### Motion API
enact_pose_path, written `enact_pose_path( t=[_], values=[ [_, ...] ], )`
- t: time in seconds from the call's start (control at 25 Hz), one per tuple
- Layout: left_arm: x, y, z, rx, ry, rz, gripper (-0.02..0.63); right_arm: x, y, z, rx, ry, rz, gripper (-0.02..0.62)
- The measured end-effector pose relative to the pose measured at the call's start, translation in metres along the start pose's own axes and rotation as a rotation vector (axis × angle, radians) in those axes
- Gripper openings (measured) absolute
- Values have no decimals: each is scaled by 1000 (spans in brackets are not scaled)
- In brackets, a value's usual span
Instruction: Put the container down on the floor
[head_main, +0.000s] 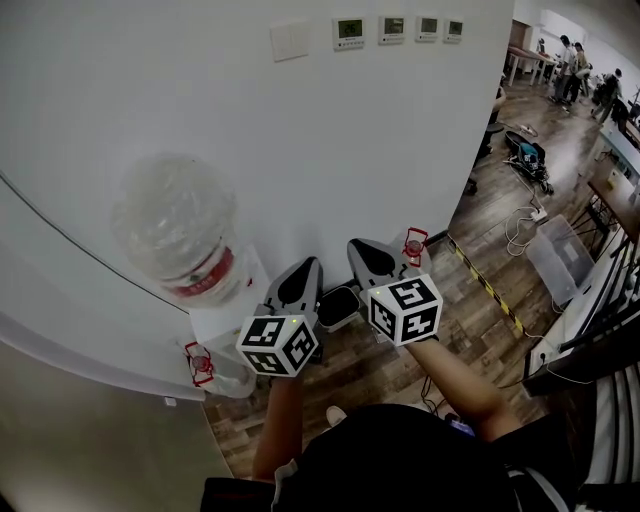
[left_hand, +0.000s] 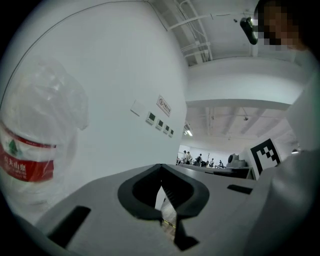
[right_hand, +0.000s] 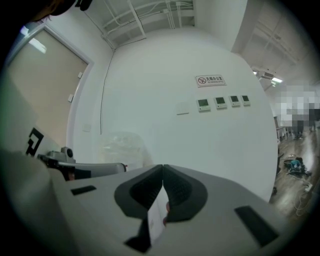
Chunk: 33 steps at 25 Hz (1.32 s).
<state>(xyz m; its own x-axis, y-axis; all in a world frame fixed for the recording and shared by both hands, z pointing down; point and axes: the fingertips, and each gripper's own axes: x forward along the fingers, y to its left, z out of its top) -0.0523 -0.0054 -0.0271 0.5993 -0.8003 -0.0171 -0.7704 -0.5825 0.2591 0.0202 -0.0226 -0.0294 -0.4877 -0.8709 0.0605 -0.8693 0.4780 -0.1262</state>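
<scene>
Far left: big clear plastic water bottle with a red label band (head_main: 175, 225). It stands neck-down on a white dispenser (head_main: 225, 318) against the white wall (head_main: 300, 120), long axis upright and clear of the wooden floor (head_main: 400, 360). A pale rounded shape at the dispenser's foot can't be made out.

Left hand-held gripper (head_main: 308, 262): jaws pressed together at the tips, nothing between them. It's angled up at the wall, and the bottle lies up and to its left. Its own view confirms that: tips (left_hand: 161, 167) meet and the bottle (left_hand: 35, 135) is at the left edge. This is the nearer gripper.

Right hand-held gripper (head_main: 358, 244): also pressed together and empty (right_hand: 162, 167), just beside the left one. The bottle (right_hand: 122, 145) sits beyond the left gripper from here. Both forearms are stretched forward, side by side.

Far right: a clear plastic box (head_main: 555, 255) already sits on the floor, well apart.

Judgement: this fits either the bottle waiting to come down or a container already set on the floor. The frames don't settle which.
</scene>
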Motion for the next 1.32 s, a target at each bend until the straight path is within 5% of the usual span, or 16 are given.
enact_pose_path(
  t=[0.6, 1.32],
  values=[
    [-4, -47, -14, 21, 16, 36, 14, -42, -17, 3, -8, 5, 42, 29],
    [-12, -54, -16, 33, 19, 80, 14, -50, -30, -6, 9, 15, 36, 29]
  ],
)
